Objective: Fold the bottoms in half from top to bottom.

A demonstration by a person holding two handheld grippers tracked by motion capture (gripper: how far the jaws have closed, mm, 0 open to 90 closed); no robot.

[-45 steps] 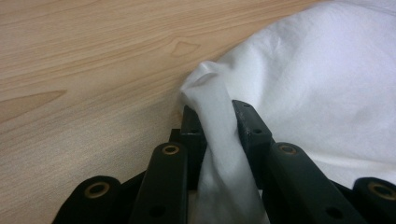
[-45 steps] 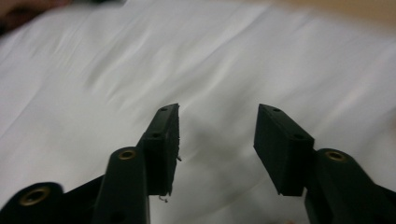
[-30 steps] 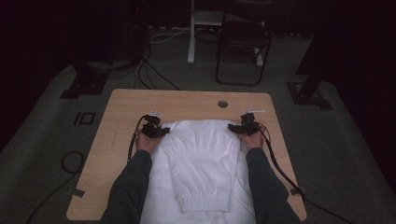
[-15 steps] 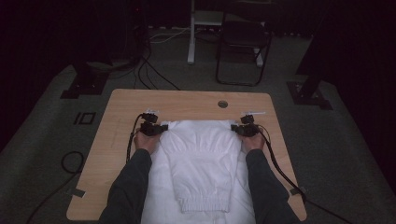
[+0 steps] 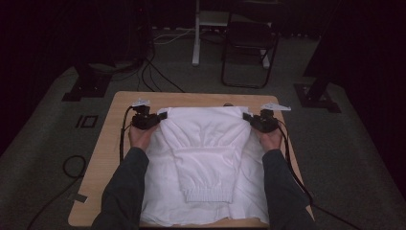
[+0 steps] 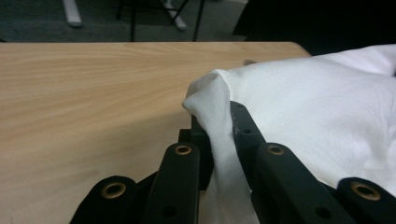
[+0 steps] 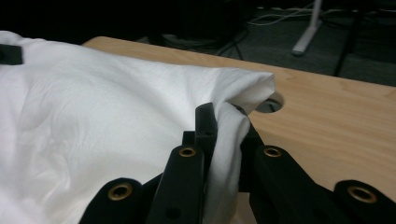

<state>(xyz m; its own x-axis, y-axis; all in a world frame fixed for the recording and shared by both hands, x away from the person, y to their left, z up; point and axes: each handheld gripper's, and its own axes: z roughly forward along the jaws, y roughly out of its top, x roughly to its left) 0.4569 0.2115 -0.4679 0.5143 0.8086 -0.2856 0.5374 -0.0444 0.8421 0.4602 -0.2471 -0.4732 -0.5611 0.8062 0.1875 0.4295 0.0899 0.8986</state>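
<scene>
White cloth (image 5: 206,158), a garment with a ribbed hem (image 5: 207,195) toward the person, lies spread over most of the wooden worktop (image 5: 107,158). Its far edge is lifted off the surface and stretched between the two claws.

Left claw (image 5: 160,116) pinches the far left corner of the cloth; in the left gripper view the fabric (image 6: 219,121) is bunched between the pressed-together jaws of that claw (image 6: 215,128), with a small peak of cloth standing above them and bare wood to the left.

Right claw (image 5: 249,117) pinches the far right corner; in the right gripper view a fold of cloth (image 7: 229,126) runs down between the jaws of this claw (image 7: 224,123), which are pressed on it. Just behind that corner a round hole (image 7: 273,103) in the worktop shows.

Both jaws have just been closing, with the cloth between them. The person's hands hold the grippers near the far half of the worktop, sleeves (image 5: 119,191) coming in from the near edge. A chair (image 5: 249,40) stands on the floor beyond.
</scene>
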